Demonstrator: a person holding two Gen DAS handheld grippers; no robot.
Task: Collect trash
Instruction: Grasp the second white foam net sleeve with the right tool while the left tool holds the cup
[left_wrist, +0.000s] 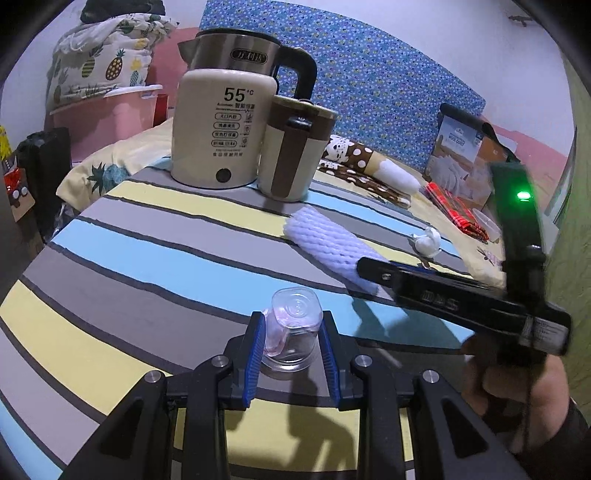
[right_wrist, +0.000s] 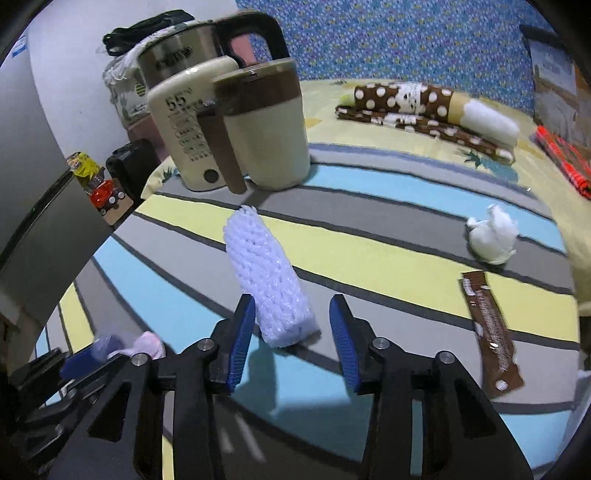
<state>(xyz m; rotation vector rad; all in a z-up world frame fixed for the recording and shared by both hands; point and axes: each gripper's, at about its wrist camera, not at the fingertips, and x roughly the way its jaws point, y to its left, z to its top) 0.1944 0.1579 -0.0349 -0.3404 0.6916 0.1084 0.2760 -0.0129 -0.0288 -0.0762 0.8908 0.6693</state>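
Note:
My left gripper is shut on a clear plastic cup with pinkish residue, held just over the striped cloth. A white foam net sleeve lies ahead of it. My right gripper is open, its blue pads on either side of the near end of the foam sleeve, not touching. A crumpled white tissue and a brown sachet wrapper lie to the right. The left gripper with the cup shows blurred at lower left in the right wrist view. The right gripper's body shows in the left wrist view.
A cream electric kettle and a cream-and-brown mug stand at the back of the cloth. A brown polka-dot cloth roll, a red packet and a box lie beyond. A pink tub is at far left.

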